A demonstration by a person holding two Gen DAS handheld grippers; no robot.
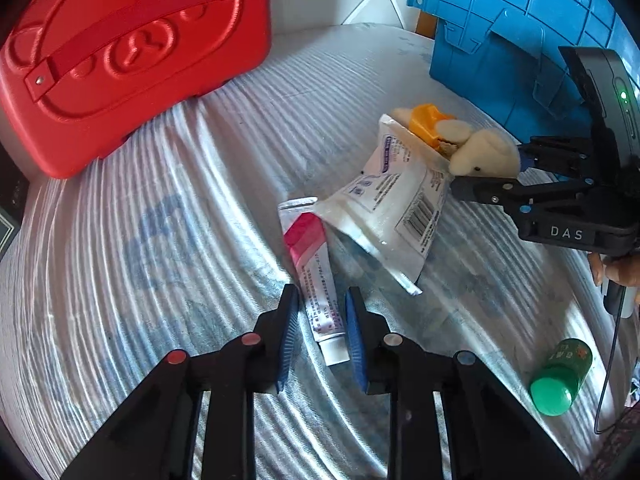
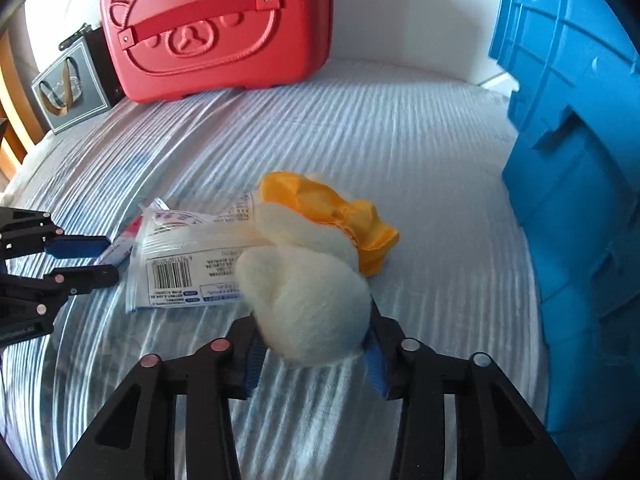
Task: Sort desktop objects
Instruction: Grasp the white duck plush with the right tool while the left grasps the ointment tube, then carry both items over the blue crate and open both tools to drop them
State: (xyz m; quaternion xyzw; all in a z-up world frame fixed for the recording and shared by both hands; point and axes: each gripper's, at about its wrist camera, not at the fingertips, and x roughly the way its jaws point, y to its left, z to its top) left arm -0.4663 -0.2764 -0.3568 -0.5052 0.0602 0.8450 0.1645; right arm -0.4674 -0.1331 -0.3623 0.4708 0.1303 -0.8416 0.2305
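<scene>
Left gripper [image 1: 322, 320]: closed narrowly on white-and-pink ointment tube [image 1: 316, 280]; slippage risked near cap.
Right gripper [image 2: 314, 354]: clamped on cream plush toy [image 2: 308, 300]; white plastic packet [image 2: 192, 260] may be dragged.

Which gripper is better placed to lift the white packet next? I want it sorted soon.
Probably neither until one unloads. The left gripper is shut on the tube; the right gripper is shut on the plush toy, which lies partly over the white packet.

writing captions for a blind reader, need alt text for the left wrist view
The left tool closes around a pink-and-white tube lying on a striped cloth. Beyond, the right tool grips a cream plush toy beside a white packet.
</scene>
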